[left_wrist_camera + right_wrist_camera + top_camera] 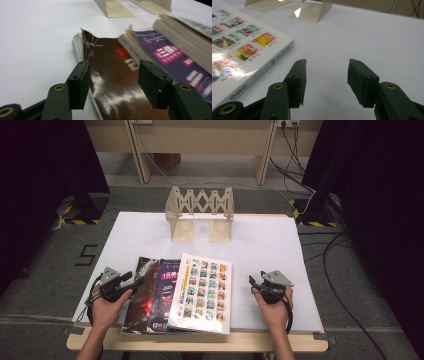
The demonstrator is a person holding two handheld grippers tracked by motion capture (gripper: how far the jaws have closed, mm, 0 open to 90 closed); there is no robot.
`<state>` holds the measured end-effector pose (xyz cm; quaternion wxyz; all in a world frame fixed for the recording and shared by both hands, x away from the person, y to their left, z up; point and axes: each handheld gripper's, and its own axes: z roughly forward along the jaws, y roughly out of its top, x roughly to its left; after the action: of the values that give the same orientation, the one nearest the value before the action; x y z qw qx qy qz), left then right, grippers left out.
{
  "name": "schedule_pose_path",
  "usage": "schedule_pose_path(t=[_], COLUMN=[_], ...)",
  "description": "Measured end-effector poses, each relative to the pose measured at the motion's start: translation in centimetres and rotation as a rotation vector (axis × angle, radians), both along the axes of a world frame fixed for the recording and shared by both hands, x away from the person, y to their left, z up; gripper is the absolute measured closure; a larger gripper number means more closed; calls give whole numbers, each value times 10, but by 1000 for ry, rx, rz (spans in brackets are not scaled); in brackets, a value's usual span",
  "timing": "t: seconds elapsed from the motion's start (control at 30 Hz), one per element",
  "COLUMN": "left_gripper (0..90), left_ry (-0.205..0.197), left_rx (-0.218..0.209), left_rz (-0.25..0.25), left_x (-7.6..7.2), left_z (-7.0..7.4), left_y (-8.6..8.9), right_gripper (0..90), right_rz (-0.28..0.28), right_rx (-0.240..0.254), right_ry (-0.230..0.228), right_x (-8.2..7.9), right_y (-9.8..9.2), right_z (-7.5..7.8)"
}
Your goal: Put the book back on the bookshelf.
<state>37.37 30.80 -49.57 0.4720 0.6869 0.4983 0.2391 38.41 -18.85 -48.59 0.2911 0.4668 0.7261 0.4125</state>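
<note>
Grabbing the brown book (141,292) by its thin cover alone could bend it, because its far corner already curls up. This book lies at the lower left of the high view, partly under the purple book (167,295). The left tongs (113,75) stand released over its near end. The right tongs (260,285), also released, hover over bare table (260,245), beside the white book (202,292).

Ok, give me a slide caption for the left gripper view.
Open left gripper poised over a glossy dark brown book beside a purple-covered book on the white table.
</note>
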Motion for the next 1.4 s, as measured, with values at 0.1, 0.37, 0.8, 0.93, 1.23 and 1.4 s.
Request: schedule_pose_path(t=[0.1, 0.37, 0.8, 0.93, 1.23, 1.4], left_gripper=[423, 411, 391, 383, 375, 376], left_ry=[-12, 25, 157, 193, 250, 275], left_rx=[-8, -25, -49, -45, -76, -95], left_rz=[-19, -145, -315, -341, -348, -356], left_x=[-4, 6, 28, 32, 33, 33], left_z=[11, 46, 38, 32, 23, 19], left_y=[-7, -41, -88, -96, -105, -111], right_gripper=[498, 490, 476, 471, 459, 448], right_rz=[28, 102, 172, 182, 180, 187], right_rx=[5, 31, 46, 62, 167, 195], right_ry=[24, 84, 241, 282, 350, 373], right_x=[-1, -1, 5, 8, 15, 18], right_y=[7, 25, 51, 56, 52, 53], right_z=[4, 21, 12, 7, 3, 2])
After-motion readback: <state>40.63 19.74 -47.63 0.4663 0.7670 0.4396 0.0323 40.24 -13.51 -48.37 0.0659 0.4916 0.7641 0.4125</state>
